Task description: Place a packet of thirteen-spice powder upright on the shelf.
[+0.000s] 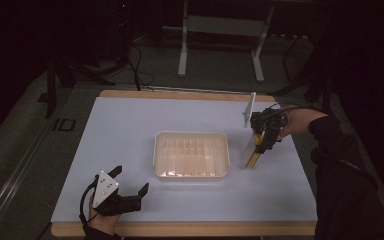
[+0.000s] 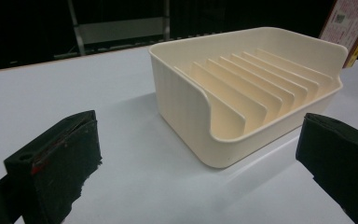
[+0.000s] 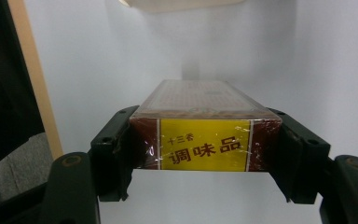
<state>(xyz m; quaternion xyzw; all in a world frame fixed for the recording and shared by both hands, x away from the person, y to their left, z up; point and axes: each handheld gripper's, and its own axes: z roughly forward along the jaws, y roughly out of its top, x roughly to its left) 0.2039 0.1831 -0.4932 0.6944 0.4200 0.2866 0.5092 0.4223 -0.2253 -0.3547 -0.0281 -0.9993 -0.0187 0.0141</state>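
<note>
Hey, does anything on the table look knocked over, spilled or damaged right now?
Nothing stands out. The cream slotted tray sits flat mid-table with its dividers intact and its slots empty. The right gripper holds the seasoning box squarely between its jaws; its wrap looks whole. The left gripper is open, holding nothing.

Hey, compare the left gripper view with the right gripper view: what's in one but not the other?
Left gripper view: the rack's row of upright dividers, between the open left gripper's spread jaws.

Right gripper view: the yellow label with Chinese characters on the end of the box, clamped in the right gripper, plus the table's wooden edge.

Both: the white tabletop, a bit of the cream rack and a bit of the box.
</note>
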